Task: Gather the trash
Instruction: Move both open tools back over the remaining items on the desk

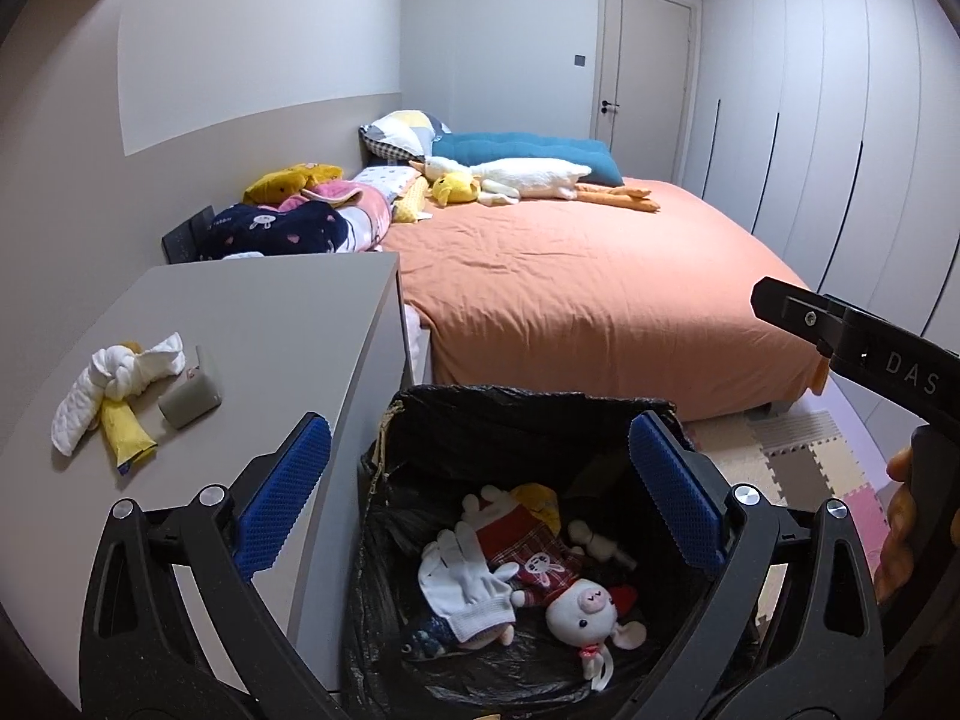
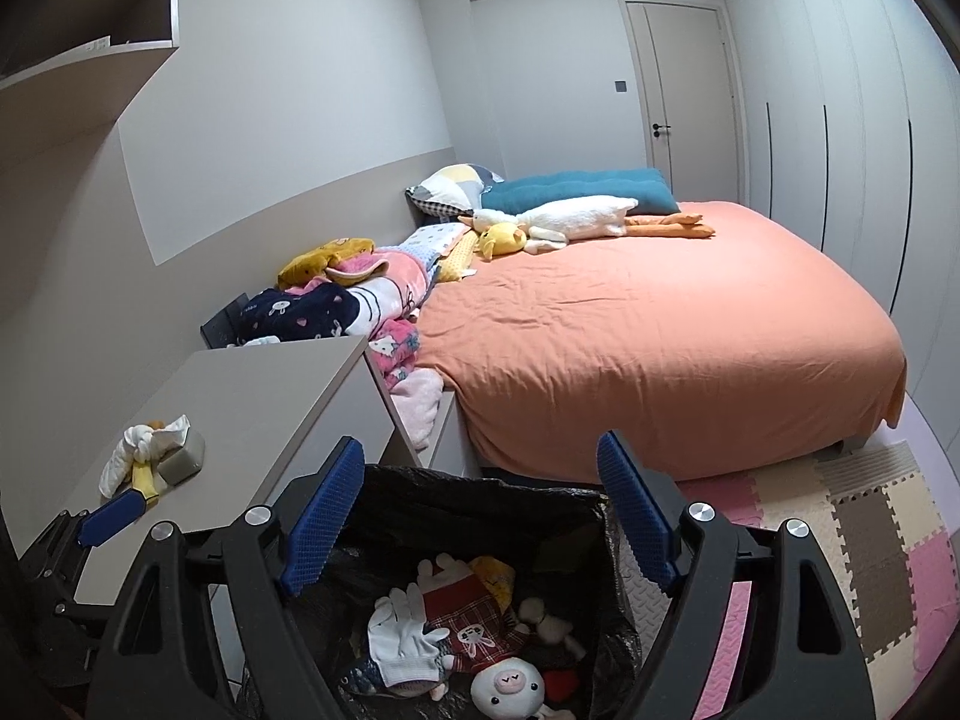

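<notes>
Nearest the cameras, both grippers hung over the trash bin (image 1: 528,420), a bin lined with a black bag. The left gripper (image 1: 480,501) had its blue-padded fingers (image 1: 282,498) spread wide with nothing between them, and the right gripper (image 2: 480,516) likewise had its fingers (image 2: 324,516) spread apart and empty. Down inside the bin lay the collected things: a white glove (image 1: 462,588), a plush pig (image 1: 585,606) in a red plaid outfit, and a scrap of something yellow (image 1: 540,498) behind them (a few smaller items were too tangled to make out). In the left wrist view, the right gripper's black body crossed the right edge, with part of a hand (image 1: 900,534) on its handle.

Just left of the bin stood the grey desk (image 1: 270,324). On it, well apart from the bin, lay a knotted white cloth (image 1: 120,384) with a yellow piece (image 1: 126,435) touching it, and a small grey block (image 1: 191,399) just beside them.

Beyond the desk was a bed (image 1: 588,282) with an orange cover. A heap of patterned blankets (image 1: 312,222) lay along its wall side. Farther up the bed sat a long white goose toy (image 1: 528,177), a yellow plush (image 1: 456,187), a teal cushion (image 1: 522,147) and a patchwork pillow (image 1: 402,132). Foam floor mats (image 2: 852,540) covered the floor to the right, and a closed door (image 1: 645,90) stood at the far wall beside white wardrobes (image 1: 828,120).
</notes>
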Demonstrator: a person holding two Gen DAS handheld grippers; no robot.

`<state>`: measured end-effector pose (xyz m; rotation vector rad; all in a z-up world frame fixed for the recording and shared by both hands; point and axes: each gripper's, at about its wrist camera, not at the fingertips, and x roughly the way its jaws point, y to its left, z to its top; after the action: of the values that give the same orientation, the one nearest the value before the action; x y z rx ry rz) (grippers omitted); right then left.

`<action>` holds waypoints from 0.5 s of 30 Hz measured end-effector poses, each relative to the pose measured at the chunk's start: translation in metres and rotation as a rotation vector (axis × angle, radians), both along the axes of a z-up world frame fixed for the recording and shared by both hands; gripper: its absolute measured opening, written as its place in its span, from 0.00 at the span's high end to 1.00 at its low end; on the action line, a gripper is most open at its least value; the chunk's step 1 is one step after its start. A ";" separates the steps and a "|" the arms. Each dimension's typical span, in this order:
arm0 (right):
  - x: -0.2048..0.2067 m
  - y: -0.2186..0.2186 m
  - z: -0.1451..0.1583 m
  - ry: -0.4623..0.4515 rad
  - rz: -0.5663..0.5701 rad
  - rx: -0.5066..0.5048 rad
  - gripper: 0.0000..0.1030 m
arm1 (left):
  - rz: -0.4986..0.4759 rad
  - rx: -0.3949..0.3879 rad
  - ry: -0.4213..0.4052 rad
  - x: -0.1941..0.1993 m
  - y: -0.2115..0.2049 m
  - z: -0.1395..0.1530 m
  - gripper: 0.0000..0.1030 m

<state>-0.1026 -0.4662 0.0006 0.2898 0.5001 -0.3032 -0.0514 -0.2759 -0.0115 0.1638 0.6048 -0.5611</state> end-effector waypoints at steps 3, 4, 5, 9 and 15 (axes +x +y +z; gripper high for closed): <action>0.004 0.002 -0.001 0.003 0.010 0.003 0.22 | 0.006 0.008 0.004 0.003 0.002 -0.002 0.06; 0.006 0.003 -0.002 0.005 0.014 0.004 0.22 | 0.009 0.010 0.007 0.004 0.002 -0.003 0.06; 0.010 0.005 -0.003 0.009 0.019 0.004 0.22 | 0.012 0.013 0.010 0.006 0.003 -0.005 0.06; 0.022 0.013 -0.007 0.022 0.042 0.007 0.22 | 0.023 0.022 0.019 0.013 0.009 -0.008 0.06; 0.044 0.031 -0.009 0.037 0.085 0.007 0.22 | 0.065 0.028 0.023 0.029 0.025 -0.008 0.06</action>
<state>-0.0590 -0.4357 -0.0081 0.2694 0.5481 -0.2243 -0.0228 -0.2504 -0.0193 0.1632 0.6386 -0.4924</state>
